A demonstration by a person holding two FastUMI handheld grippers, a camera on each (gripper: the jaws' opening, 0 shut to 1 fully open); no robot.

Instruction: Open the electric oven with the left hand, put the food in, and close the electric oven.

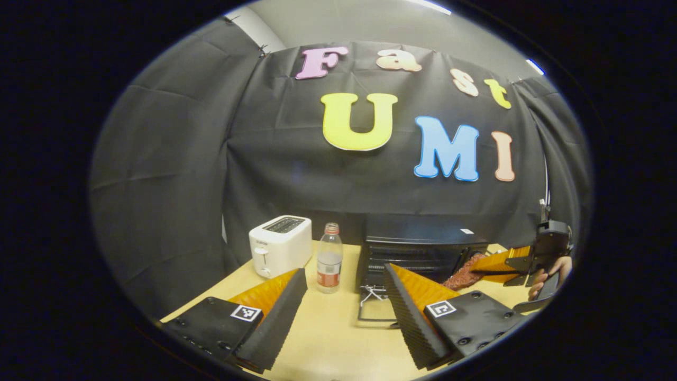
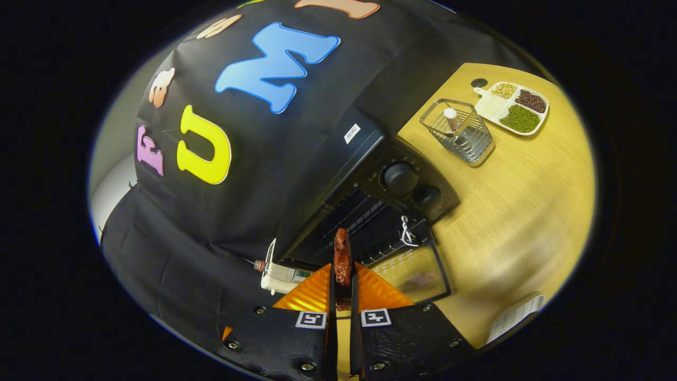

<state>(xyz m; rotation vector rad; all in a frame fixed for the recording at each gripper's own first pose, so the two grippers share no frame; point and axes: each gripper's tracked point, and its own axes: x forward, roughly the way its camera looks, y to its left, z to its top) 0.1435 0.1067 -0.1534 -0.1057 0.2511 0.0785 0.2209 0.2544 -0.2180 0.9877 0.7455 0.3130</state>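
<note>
Left gripper point(image 1: 344, 307): fingers spread wide, nothing between them, hanging low over the wooden table point(image 1: 328, 338). Ahead of its fingertips the oven door point(image 1: 378, 307) lies dropped flat on the table, hinge side away. Beside the door stand a clear bottle point(image 1: 329, 257) and, farther left, a white toaster point(image 1: 280, 245).

Right gripper point(image 2: 342, 296): fingers pressed nearly together, pinching the food point(image 2: 342, 259), a thin, dark red-brown, rough-surfaced slab held on edge. Its long axis runs straight out along the fingers, so the free end leads. In the left gripper view the same gripper point(image 1: 494, 270), with the hand point(image 1: 550, 275) holding it, sits at the oven's right front corner with the reddish piece pointing inward.

Key relation: the electric oven point(image 2: 370, 196) lies directly ahead of the food, cavity open, wire rack bars visible inside; the food's tip appears level with the mouth, above the glass door. The right gripper is the nearer one. Judgement: a straight forward push, then a release onto the rack, is what remains before closing.

Farther off: wire basket point(image 2: 459, 131), divided dish of beans point(image 2: 513, 108).
</note>
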